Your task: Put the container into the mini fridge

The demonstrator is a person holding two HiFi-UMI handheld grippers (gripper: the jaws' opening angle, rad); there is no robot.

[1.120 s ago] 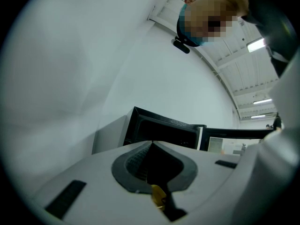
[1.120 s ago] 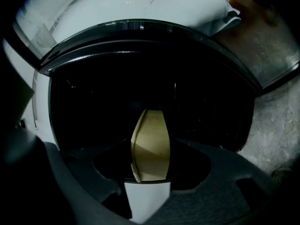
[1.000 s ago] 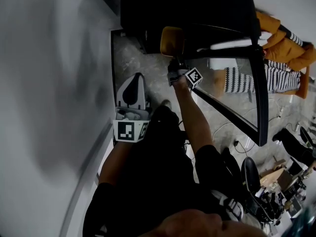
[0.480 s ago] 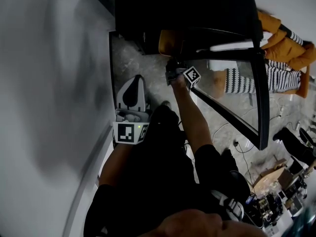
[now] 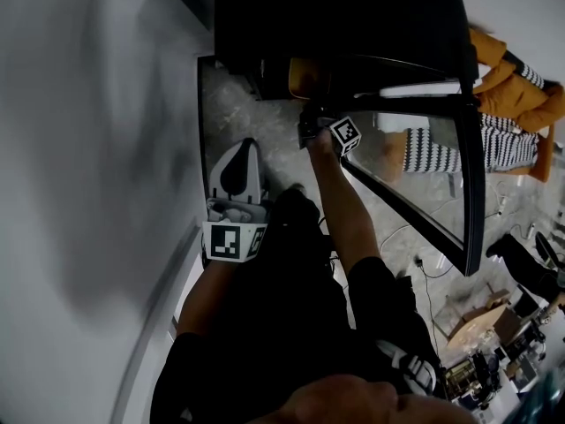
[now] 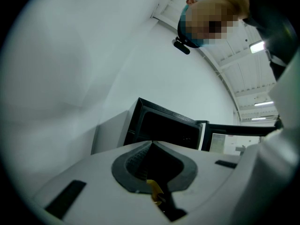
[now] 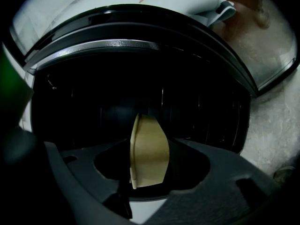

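Container (image 7: 149, 165): tan, pinched in your right tongs (image 7: 150, 142), at open mouth of mini fridge (image 7: 117, 83), not yet set down. Looks light, stiff, smooth-walled, so may slip. Hold across walls, firm, no crushing. Door (image 5: 463, 166) swung wide. Left tongs (image 6: 151, 143) pressed together, empty, beside wall (image 5: 88, 148).

Mini fridge (image 7: 140, 83) interior too dark for shelves, container (image 5: 303, 77) perhaps half hidden under its top edge
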